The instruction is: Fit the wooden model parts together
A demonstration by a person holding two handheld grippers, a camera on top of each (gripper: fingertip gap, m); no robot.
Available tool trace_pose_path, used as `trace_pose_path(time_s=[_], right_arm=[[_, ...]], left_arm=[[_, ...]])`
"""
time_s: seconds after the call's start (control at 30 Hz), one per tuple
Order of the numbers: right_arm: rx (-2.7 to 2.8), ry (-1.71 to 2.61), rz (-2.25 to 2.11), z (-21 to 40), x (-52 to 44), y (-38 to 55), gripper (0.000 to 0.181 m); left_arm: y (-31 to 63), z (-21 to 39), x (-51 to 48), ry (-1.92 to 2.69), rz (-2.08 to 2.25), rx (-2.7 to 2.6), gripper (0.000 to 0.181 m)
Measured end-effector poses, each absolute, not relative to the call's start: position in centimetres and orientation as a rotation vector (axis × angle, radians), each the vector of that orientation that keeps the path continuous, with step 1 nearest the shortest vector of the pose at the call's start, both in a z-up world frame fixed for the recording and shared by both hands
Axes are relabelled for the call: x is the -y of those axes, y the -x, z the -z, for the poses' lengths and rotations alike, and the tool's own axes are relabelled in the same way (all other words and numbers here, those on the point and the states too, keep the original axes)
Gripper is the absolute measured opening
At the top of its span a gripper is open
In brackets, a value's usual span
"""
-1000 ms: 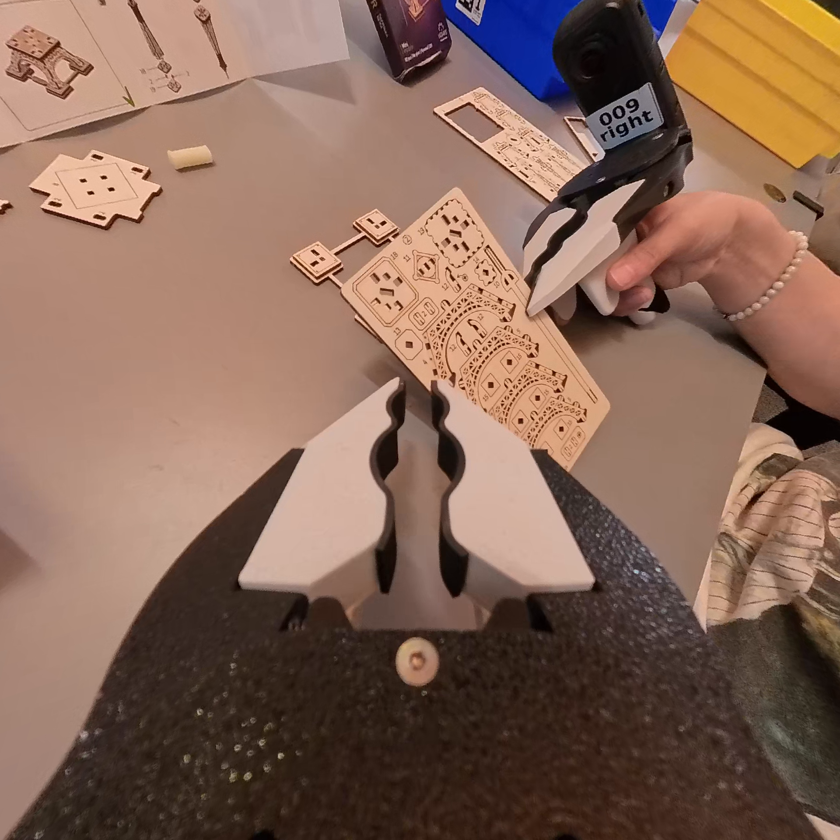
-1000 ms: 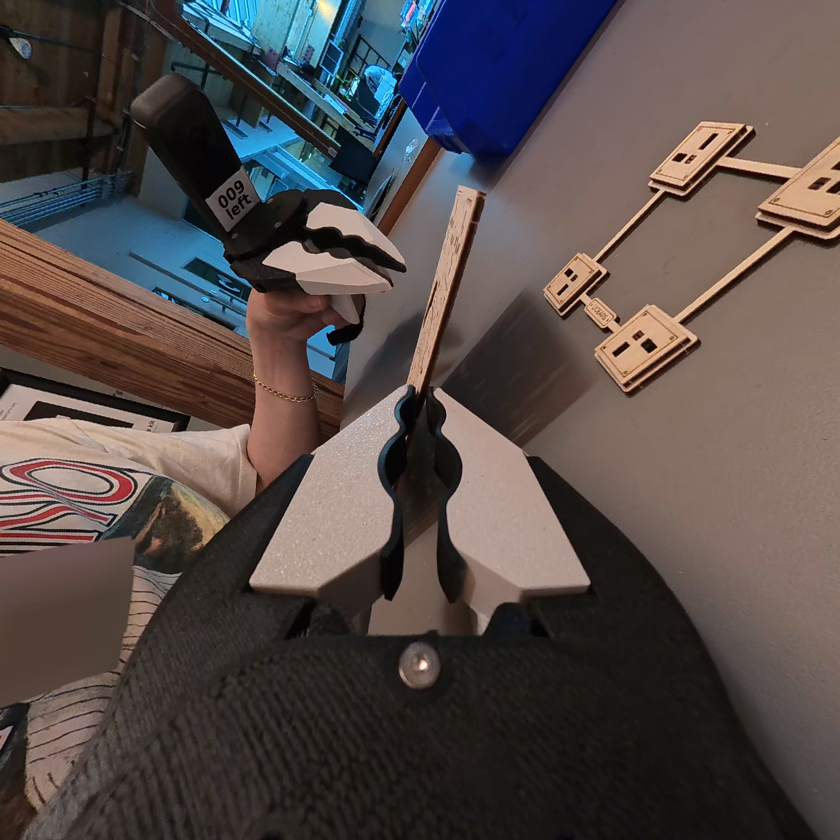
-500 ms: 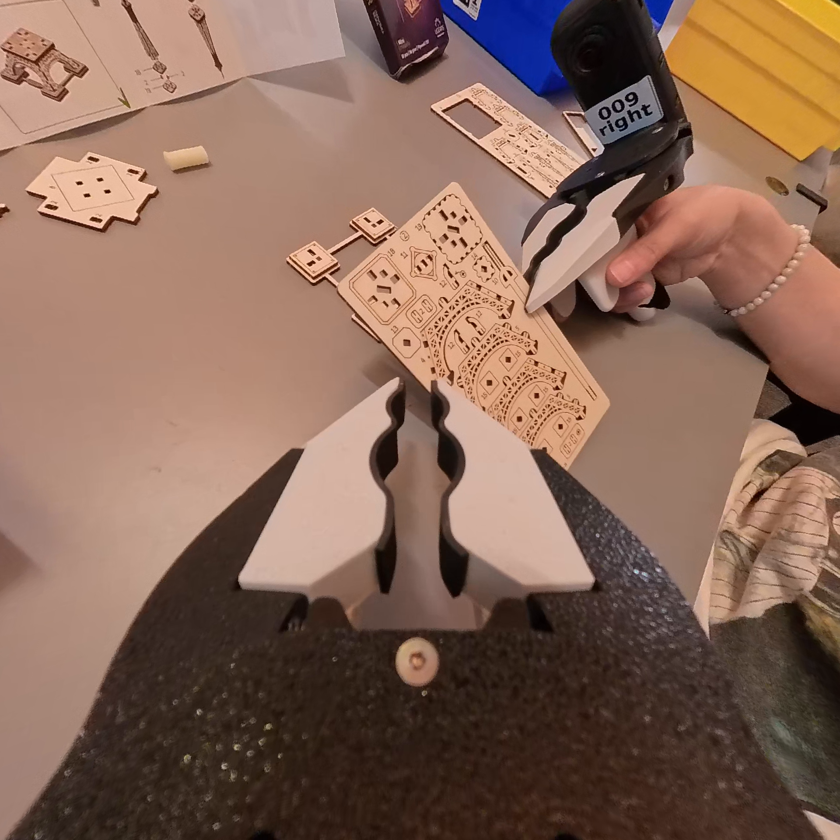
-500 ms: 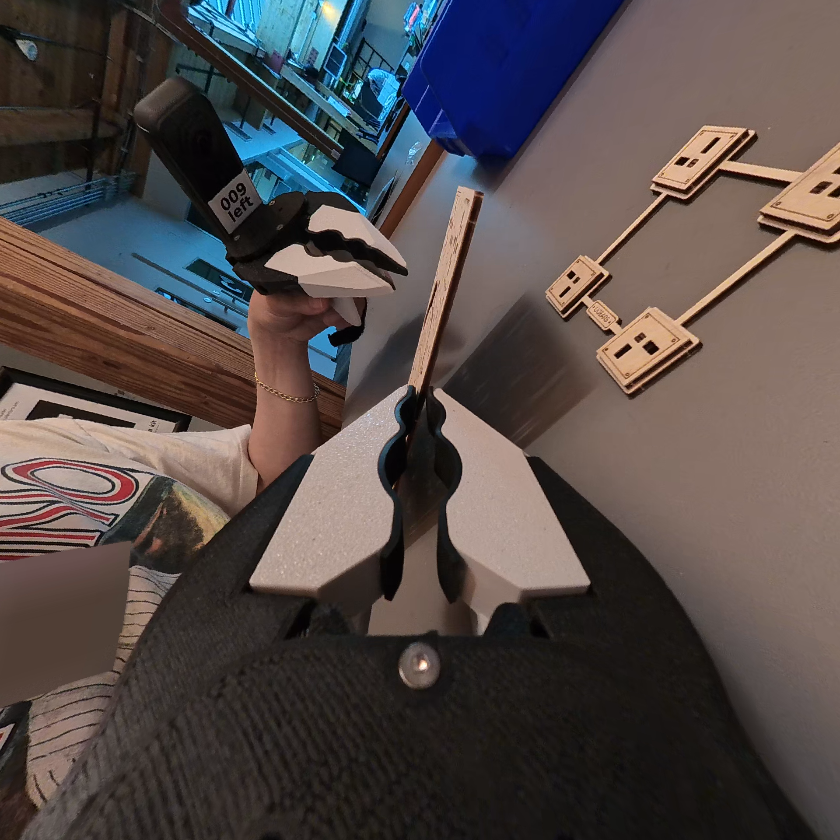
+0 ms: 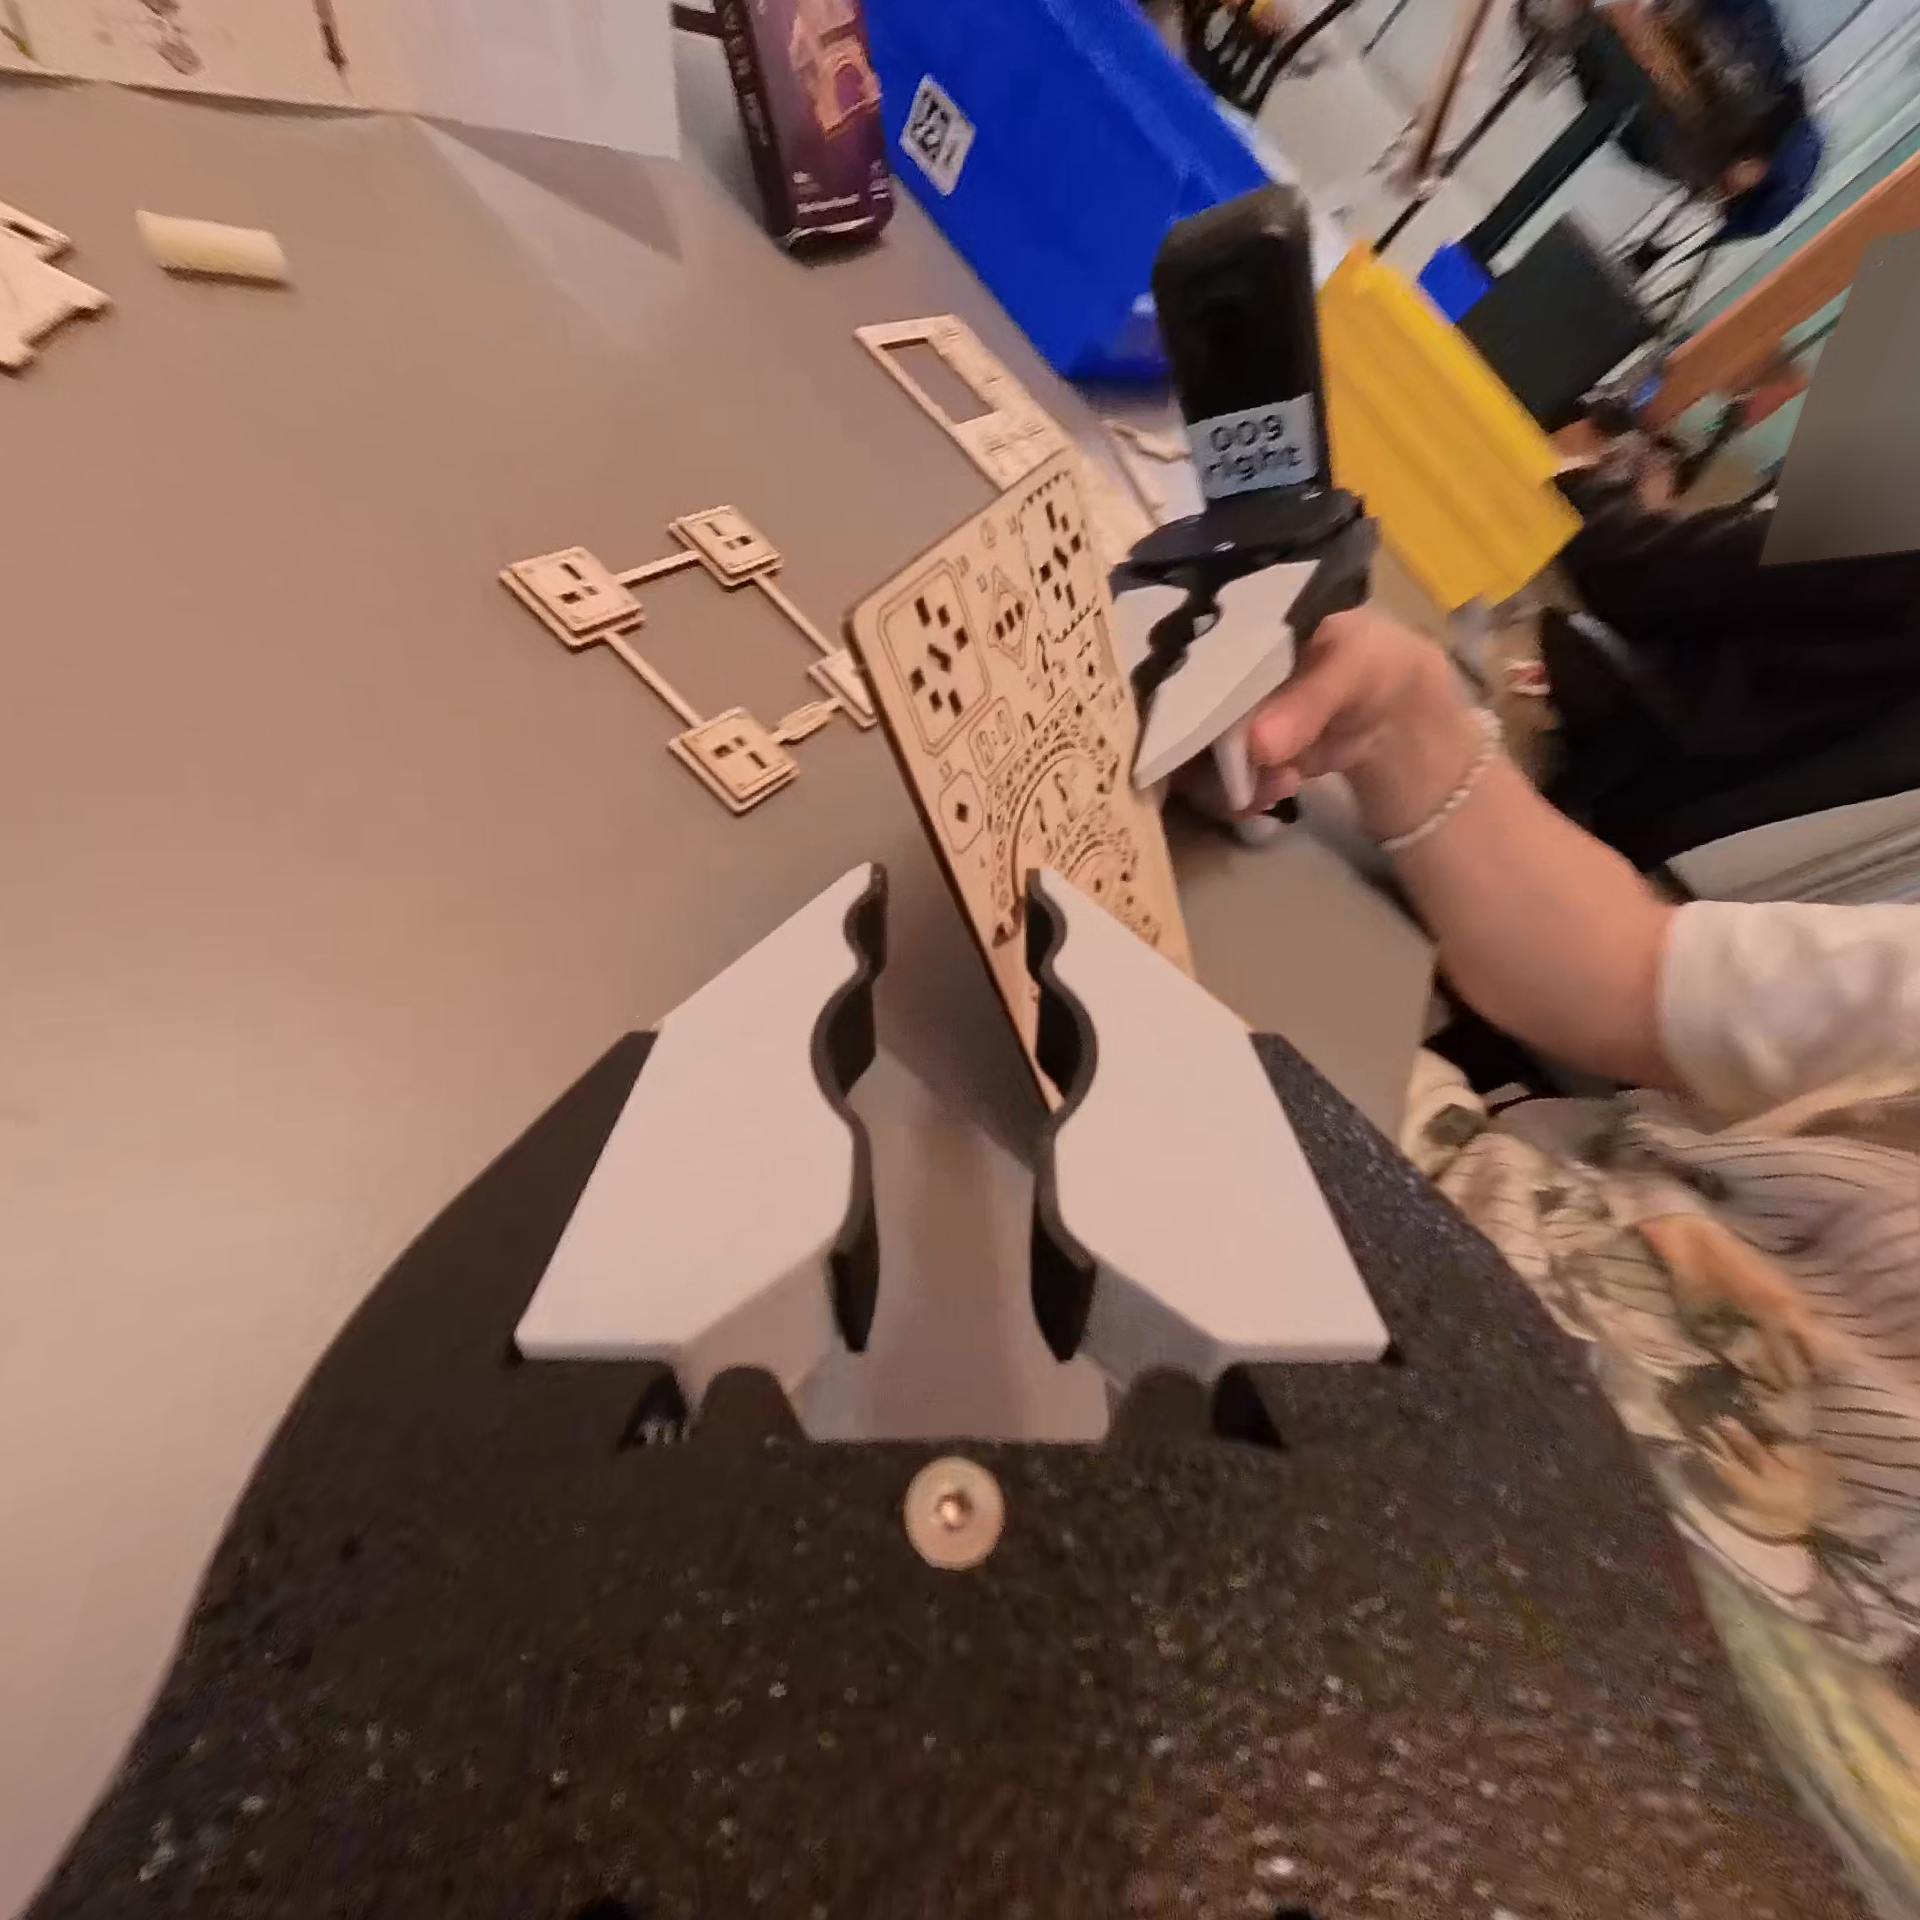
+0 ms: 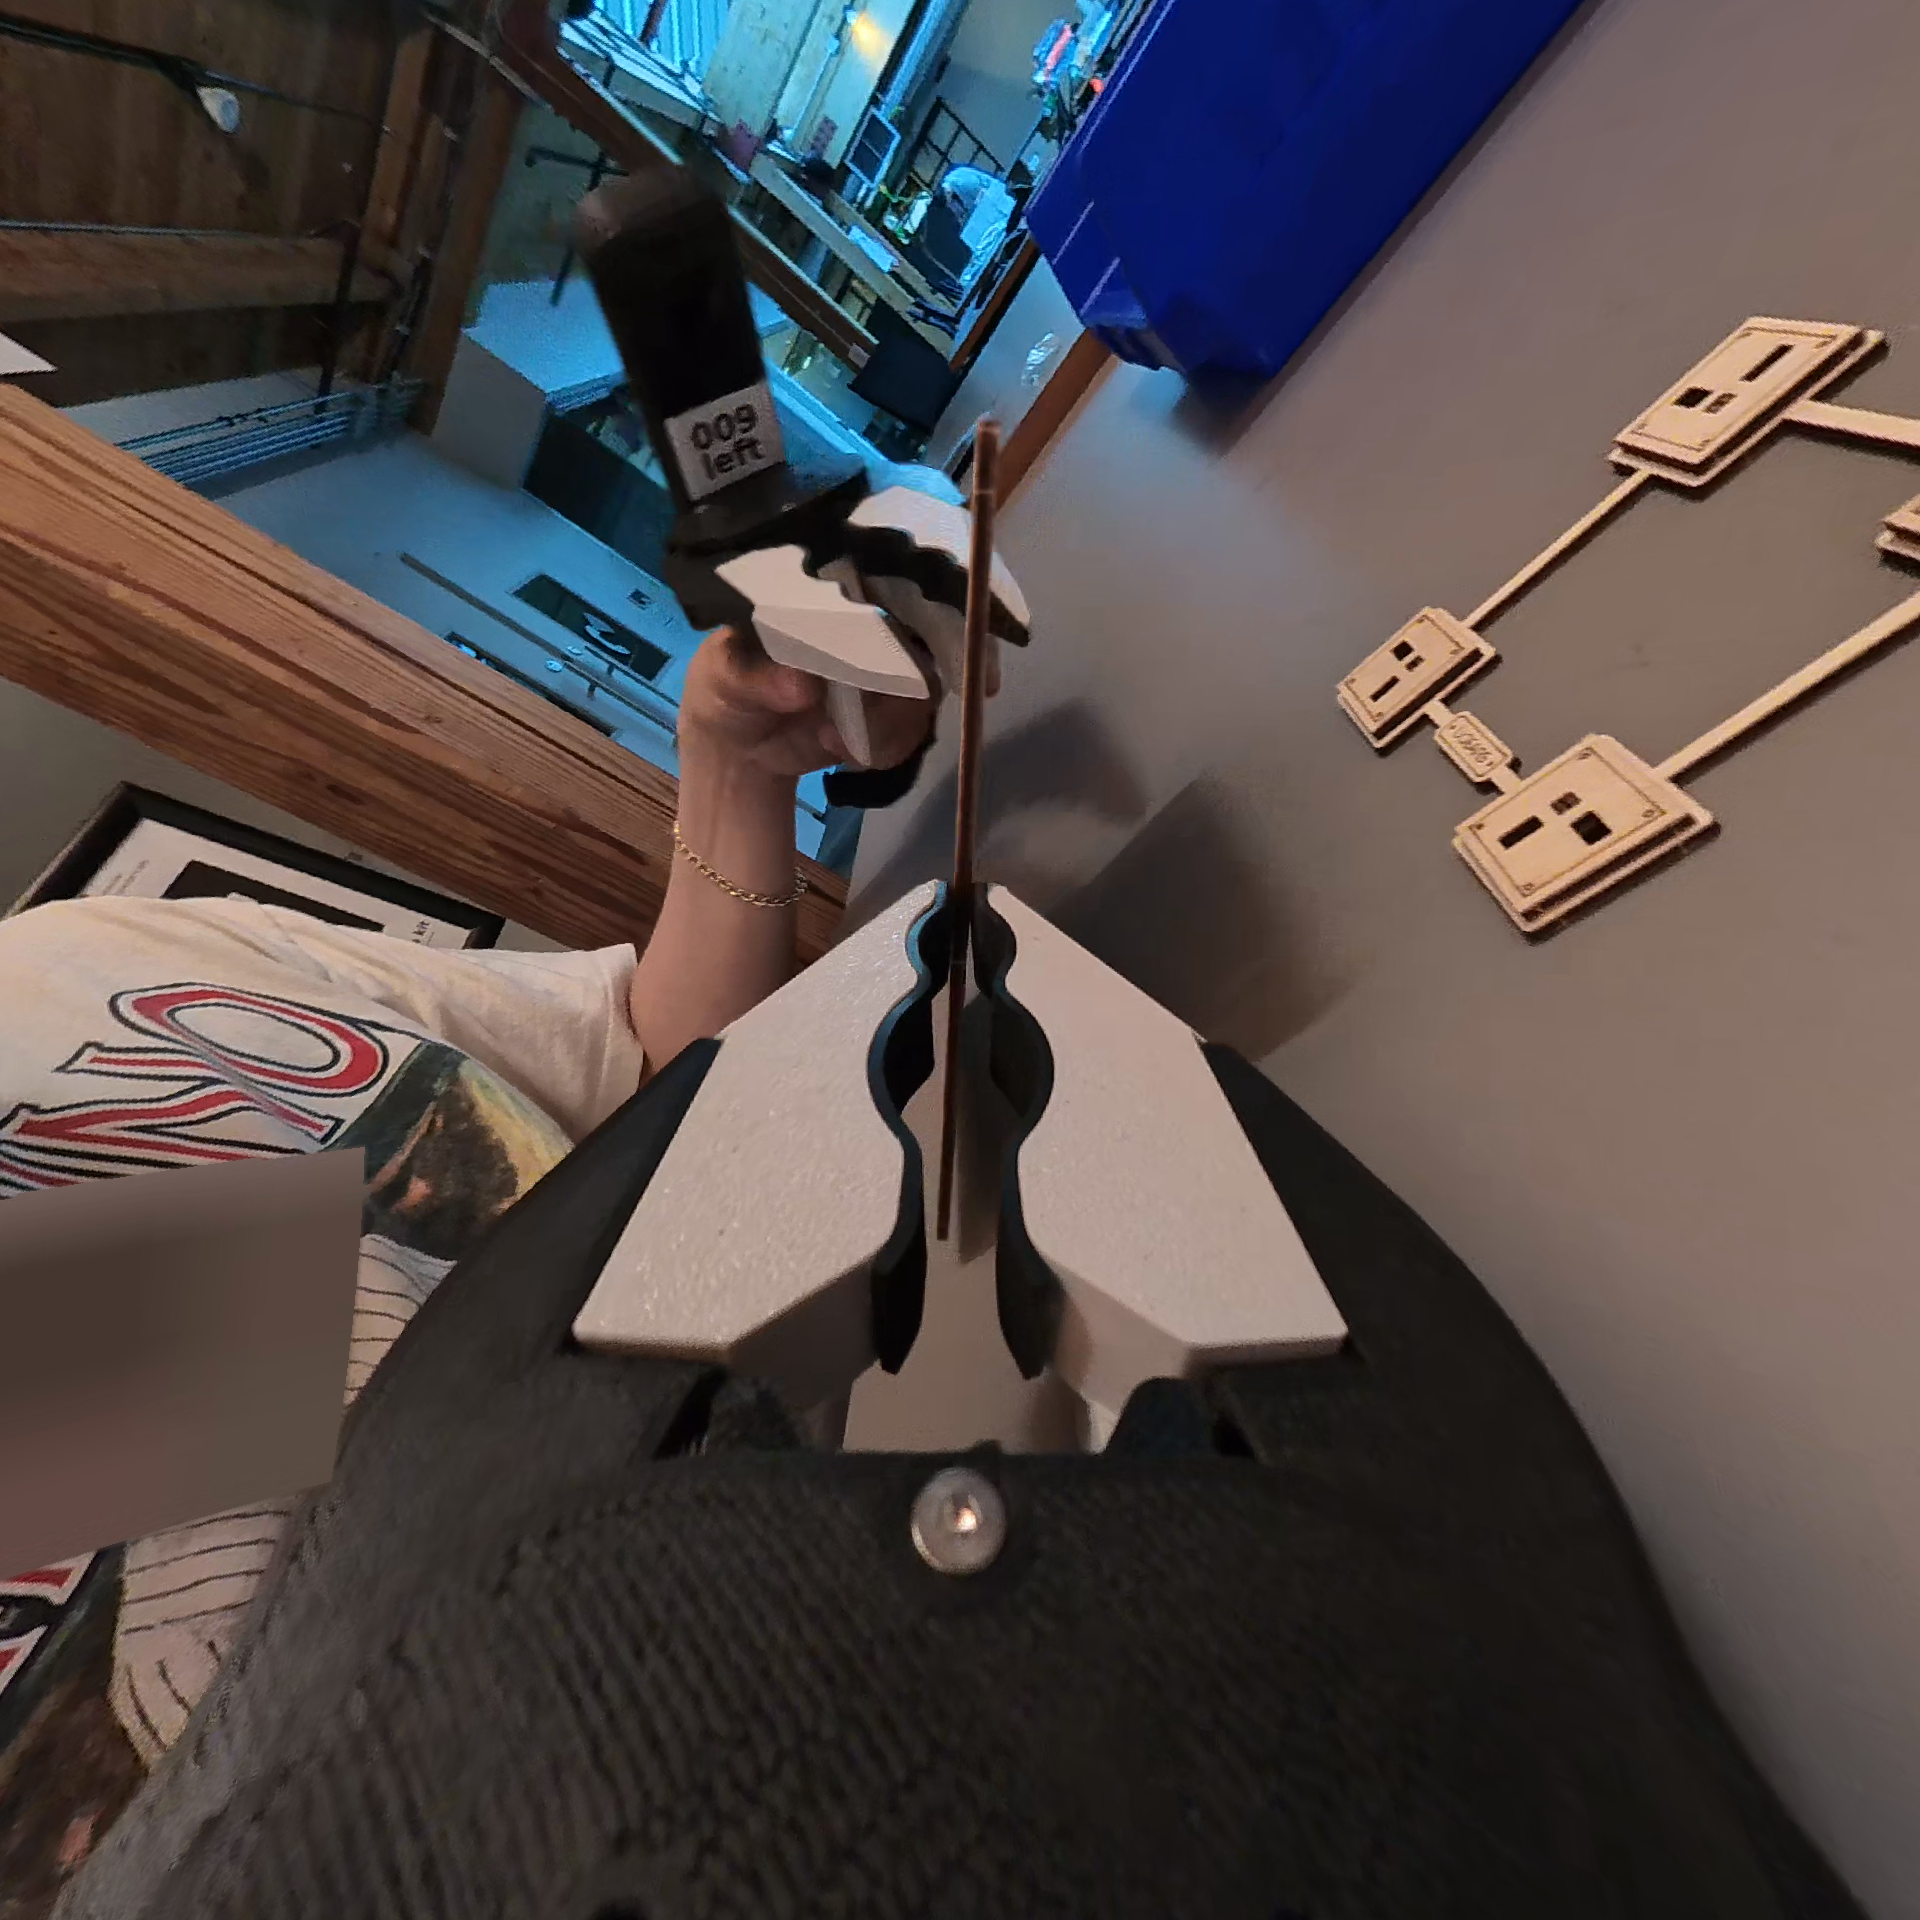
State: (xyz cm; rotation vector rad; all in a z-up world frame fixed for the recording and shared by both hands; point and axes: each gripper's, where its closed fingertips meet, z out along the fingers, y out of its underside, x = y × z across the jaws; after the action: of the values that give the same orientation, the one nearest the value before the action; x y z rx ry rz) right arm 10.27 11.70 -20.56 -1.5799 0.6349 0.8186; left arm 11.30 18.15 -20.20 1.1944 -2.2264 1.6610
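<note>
Wooden sheet (image 5: 1003,727) upright betw. grippers, frame piece (image 5: 686,665) left on table (image 5: 312,727).

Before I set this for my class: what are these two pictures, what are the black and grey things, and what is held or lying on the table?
A person holds one hand-held gripper in each hand; each carries a camera looking along its two grey fingers. The left wrist view shows the left hand-held gripper, open and empty. The right wrist view shows the right hand-held gripper shut on a thin wooden parts sheet, seen there edge-on and held raised off the grey table. On the table lies a wooden frame of four squares, with a blue bin behind.
</note>
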Motion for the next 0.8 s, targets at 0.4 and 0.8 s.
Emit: trace_pose_path(time_s=[0.4, 0.8], right_arm=[[-0.601, 1.528, -0.811, 19.7, -11.8, -10.3, 0.012], [-0.649, 1.600, -0.757, 20.8, -12.7, -10.4, 0.001]], left_arm=[[-11.0, 19.5, -17.5, -1.100, -1.748, 2.079, 0.006], [-12.3, 19.5, -21.2, -1.340, -1.602, 2.538, 0.006]])
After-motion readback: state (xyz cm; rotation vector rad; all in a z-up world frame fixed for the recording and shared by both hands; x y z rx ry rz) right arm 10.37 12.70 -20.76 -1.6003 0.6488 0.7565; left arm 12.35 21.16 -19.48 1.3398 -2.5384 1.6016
